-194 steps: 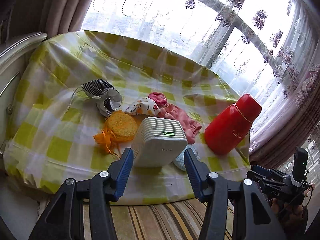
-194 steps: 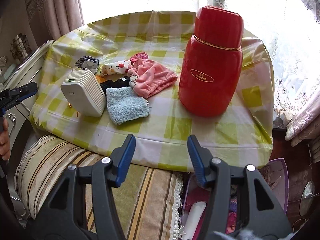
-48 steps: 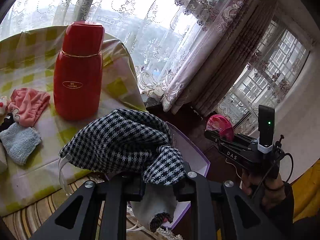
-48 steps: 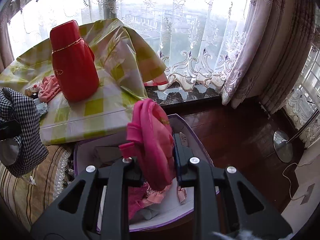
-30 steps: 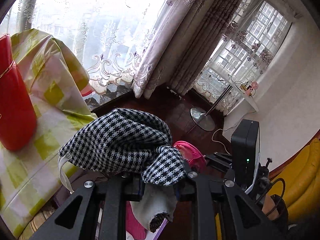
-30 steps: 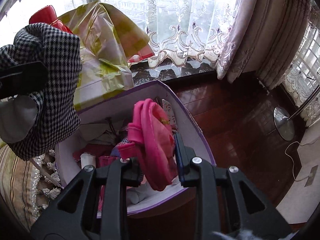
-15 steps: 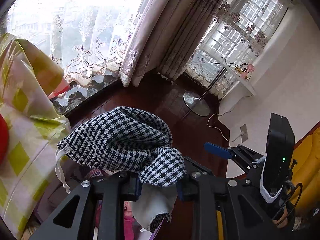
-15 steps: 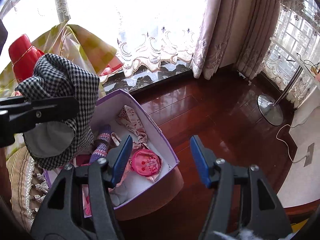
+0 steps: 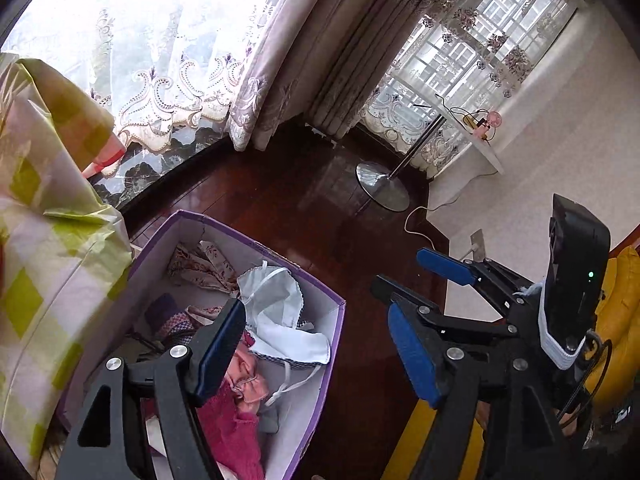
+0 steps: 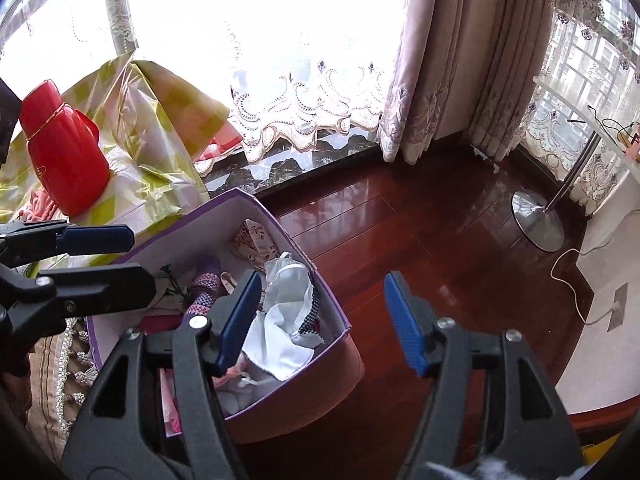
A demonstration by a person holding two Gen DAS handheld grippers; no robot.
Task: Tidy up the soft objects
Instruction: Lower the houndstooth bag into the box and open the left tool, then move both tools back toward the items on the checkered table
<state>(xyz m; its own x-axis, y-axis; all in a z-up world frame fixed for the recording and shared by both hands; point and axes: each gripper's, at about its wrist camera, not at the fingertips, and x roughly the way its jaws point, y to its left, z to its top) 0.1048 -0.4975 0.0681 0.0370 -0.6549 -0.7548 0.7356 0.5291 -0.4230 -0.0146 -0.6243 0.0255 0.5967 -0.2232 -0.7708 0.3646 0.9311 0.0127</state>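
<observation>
I counted one purple box (image 10: 280,216) on the floor, and in it one white-lined houndstooth pouch (image 10: 288,320), one floral cloth (image 10: 256,242), one pink knit piece (image 9: 232,436) and one purple patterned sock (image 10: 206,284). Beside it stood one red flask (image 10: 64,148) on one yellow checked tablecloth (image 10: 160,120). I had two grippers, my left (image 9: 316,354) and my right (image 10: 324,320), both with jaws apart and empty, and I saw one floor-lamp base (image 10: 538,220).

The purple-walled cardboard box (image 9: 334,334) runs off the frame at six o'clock in the left wrist view, its near corner unseen. The left gripper's blue-padded finger (image 9: 218,354) covers the pink knitted cloth (image 9: 234,436). At nine o'clock in the right wrist view, the red plastic flask's (image 10: 64,150) label is too small to read.
</observation>
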